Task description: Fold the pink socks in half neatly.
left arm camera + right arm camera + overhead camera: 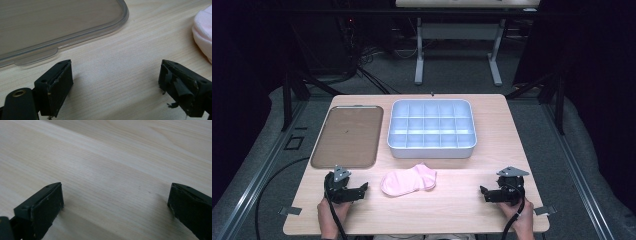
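1. Plainly, the pale wooden table [462, 210] is laid out for sorting: a folded pink sock [409, 180] lies near the front edge, just in front of the grey plastic tray with many small compartments [432, 150].
2. A clear flat lid [345, 136] lies beside that tray, probably taken off to leave the compartments reachable.
3. The left gripper [360, 190] rests on the table with its jaws spread wide and empty.
4. The right gripper [485, 192] likewise rests wide apart, holding nothing, well apart from the sock.
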The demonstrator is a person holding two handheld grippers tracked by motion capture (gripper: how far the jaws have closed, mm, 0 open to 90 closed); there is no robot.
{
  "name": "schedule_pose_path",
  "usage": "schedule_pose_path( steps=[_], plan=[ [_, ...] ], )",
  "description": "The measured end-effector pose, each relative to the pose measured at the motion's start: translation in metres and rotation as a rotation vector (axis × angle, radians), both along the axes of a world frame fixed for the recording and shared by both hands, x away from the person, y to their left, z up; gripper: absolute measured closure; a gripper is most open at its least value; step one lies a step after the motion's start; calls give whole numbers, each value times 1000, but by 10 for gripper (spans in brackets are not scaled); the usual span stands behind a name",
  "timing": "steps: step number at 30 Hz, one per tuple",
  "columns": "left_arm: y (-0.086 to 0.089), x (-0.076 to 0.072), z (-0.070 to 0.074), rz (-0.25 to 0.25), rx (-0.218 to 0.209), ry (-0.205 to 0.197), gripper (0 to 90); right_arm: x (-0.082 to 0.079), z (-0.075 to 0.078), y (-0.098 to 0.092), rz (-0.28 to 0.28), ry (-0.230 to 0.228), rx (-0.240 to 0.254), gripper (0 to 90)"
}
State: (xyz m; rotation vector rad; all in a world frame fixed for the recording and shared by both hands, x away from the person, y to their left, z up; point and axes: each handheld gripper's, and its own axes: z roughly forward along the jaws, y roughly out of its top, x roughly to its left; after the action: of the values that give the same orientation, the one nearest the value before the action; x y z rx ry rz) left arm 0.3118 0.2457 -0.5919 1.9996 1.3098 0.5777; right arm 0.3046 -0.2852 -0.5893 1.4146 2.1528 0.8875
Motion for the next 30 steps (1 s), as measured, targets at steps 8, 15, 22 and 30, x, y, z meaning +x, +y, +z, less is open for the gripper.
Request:
schedule_pose_path(
  steps=[8,15,22,30],
  plan=[
    [0,0,0,-2,-1,3,120,1,1,-1,-23,6,-6,0],
    [1,1,0,-5,-1,4,119,0,0,0,-33,-3,-1,0],
    [-1,1,4,-32,22,41,122,-1,0,0,-29,2,2,3],
    [-7,1,13,-69,57,58,63,-1,0,0,-29,1,2,3]
  ],
)
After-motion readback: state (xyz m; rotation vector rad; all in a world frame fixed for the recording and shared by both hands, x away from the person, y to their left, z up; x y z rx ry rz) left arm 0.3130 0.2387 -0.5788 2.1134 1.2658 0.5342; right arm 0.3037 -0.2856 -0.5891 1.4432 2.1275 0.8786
